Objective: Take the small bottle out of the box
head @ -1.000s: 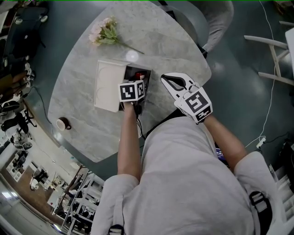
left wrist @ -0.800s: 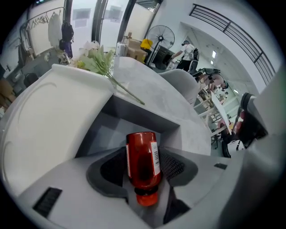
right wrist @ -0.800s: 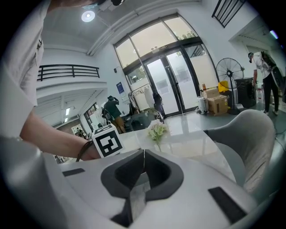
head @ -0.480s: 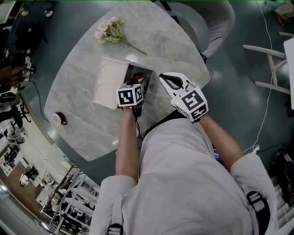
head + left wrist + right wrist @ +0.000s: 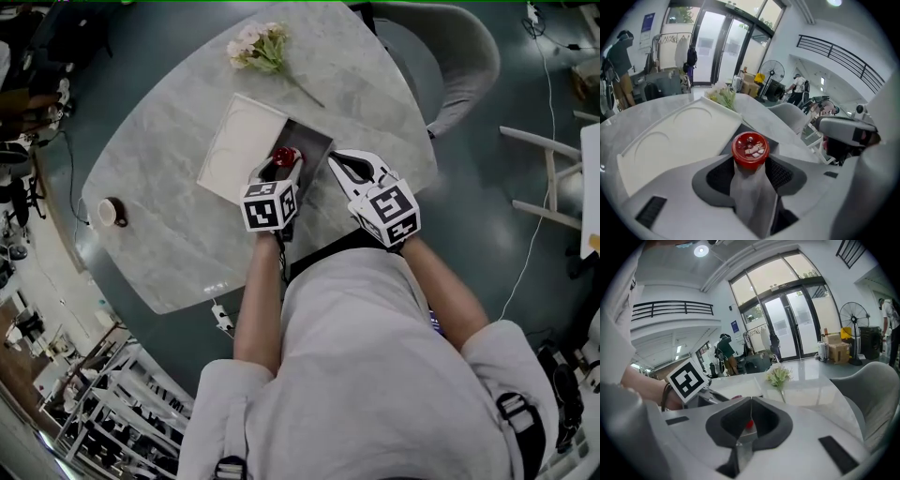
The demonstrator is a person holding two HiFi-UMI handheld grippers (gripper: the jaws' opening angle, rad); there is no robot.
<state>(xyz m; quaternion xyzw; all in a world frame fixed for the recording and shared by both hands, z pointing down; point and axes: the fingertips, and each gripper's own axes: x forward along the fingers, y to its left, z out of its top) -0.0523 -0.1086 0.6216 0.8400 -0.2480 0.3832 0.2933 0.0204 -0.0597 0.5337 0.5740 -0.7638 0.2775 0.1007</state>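
The marble table (image 5: 169, 216) carries the open box (image 5: 314, 141), its white lid (image 5: 239, 145) laid flat to the left of the dark well. My left gripper (image 5: 751, 174) is clenched on the small bottle (image 5: 750, 192). Both jaws press against the pale body just below the red cap (image 5: 750, 149), and the bottle stands upright between them. My right gripper (image 5: 347, 164) hovers just beside the box on its right, jaws pressed together with nothing in them. In the head view the bottle sits over the near edge of the dark well. Whether its base is out of the well I cannot tell, since my own jaws hide it. I judge the bottle light and rigid, probably glass or hard plastic. If so, it will not give under the pads, but its smooth round wall could turn or slide down if I ease off. The cap is wider than the neck, so a hold right under it gives me a ledge against slipping. I would raise it straight, so its base does not clip the box wall, and I would not squeeze harder.
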